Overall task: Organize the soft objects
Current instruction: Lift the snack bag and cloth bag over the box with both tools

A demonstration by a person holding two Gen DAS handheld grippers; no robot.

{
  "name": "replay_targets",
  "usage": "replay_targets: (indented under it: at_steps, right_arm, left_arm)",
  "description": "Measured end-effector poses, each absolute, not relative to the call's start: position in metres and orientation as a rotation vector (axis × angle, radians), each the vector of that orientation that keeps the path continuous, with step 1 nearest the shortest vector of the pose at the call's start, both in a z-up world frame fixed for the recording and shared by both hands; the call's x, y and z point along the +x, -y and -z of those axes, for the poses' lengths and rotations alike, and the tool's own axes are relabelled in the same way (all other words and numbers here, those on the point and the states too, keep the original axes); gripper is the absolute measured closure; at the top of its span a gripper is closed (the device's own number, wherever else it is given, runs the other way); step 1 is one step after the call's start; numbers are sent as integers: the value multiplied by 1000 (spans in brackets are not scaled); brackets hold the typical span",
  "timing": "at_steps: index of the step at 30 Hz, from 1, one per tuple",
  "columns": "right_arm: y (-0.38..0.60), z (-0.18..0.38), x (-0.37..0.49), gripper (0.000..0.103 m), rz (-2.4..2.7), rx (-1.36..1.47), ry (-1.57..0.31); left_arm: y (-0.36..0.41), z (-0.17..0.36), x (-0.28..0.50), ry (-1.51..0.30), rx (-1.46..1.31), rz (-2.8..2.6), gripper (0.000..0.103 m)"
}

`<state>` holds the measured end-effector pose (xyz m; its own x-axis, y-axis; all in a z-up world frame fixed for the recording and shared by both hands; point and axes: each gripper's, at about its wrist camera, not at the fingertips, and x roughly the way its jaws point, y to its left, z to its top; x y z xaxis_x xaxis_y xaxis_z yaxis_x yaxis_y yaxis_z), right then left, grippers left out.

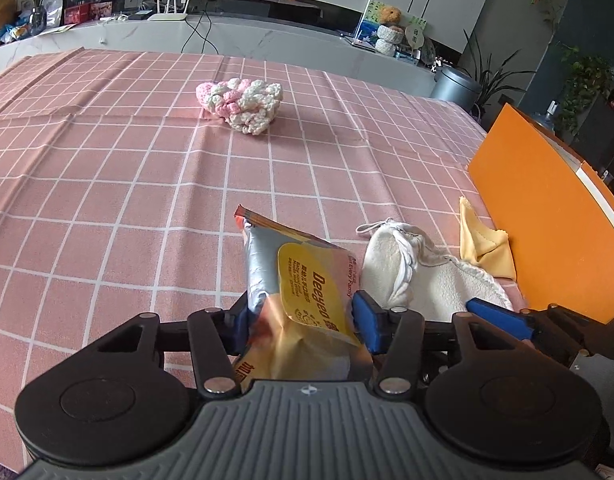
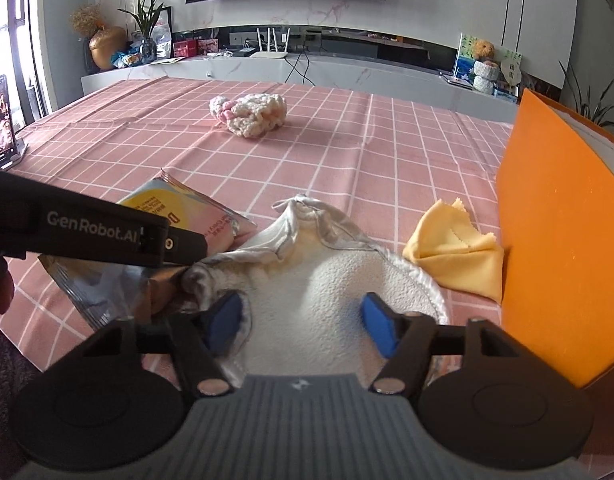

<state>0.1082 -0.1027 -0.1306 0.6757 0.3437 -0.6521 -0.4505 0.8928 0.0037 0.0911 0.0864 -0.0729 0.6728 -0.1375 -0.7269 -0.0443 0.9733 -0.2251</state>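
My left gripper [image 1: 303,320] is shut on a silver and orange wet-wipes pack [image 1: 303,280], held tilted above the pink checked tablecloth [image 1: 107,184]. The pack also shows in the right wrist view [image 2: 179,208], under the left gripper's body. My right gripper [image 2: 303,324] is open, its blue pads either side of a white fleecy cloth pouch [image 2: 327,280] lying on the table. The pouch shows in the left wrist view [image 1: 411,268] too. A yellow cloth [image 2: 459,248] lies to its right. A pink and white knitted piece [image 2: 251,114] lies far across the table.
An orange box [image 2: 555,240] stands at the table's right edge, close to the yellow cloth. A phone on a stand [image 2: 1,120] sits at the far left edge. A white cabinet with a router and plants runs behind the table.
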Motion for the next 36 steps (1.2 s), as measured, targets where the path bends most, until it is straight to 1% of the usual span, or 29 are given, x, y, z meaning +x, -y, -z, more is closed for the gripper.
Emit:
replay_targets:
  at_steps: [1, 3, 4, 5, 6, 9, 17, 22, 29, 36]
  right_arm:
    - [103, 130, 108, 52, -449, -162, -697]
    - [104, 129, 109, 66, -443, -161, -695]
    - [104, 129, 110, 70, -438, -163, -692]
    - [104, 128, 110, 81, -429, -168, -689]
    - [105, 128, 111, 86, -421, -170, -687]
    - [106, 125, 111, 92, -423, -175, -680]
    - [110, 100, 95, 93, -426, -164, -601]
    - [121, 81, 87, 93, -417, -134, -556]
    - [137, 44, 72, 93, -402, -120, -429]
    - [174, 12, 71, 93, -339, -67, -364]
  left_arm:
    - [-86, 72, 91, -837, -237, 51, 45]
    - [-84, 71, 89, -839, -233, 49, 45]
    - [-83, 71, 88, -838, -233, 49, 45]
    - [-83, 71, 87, -839, -236, 47, 45]
    - [-83, 71, 86, -839, -243, 44, 45]
    - [-82, 68, 81, -828, -251, 38, 45]
    - [-82, 59, 65, -795, -258, 26, 46]
    - [-79, 40, 55, -736, -254, 31, 46]
    - [-70, 11, 47, -672, -232, 39, 46]
    - [-55, -14, 48, -621, -211, 81, 46]
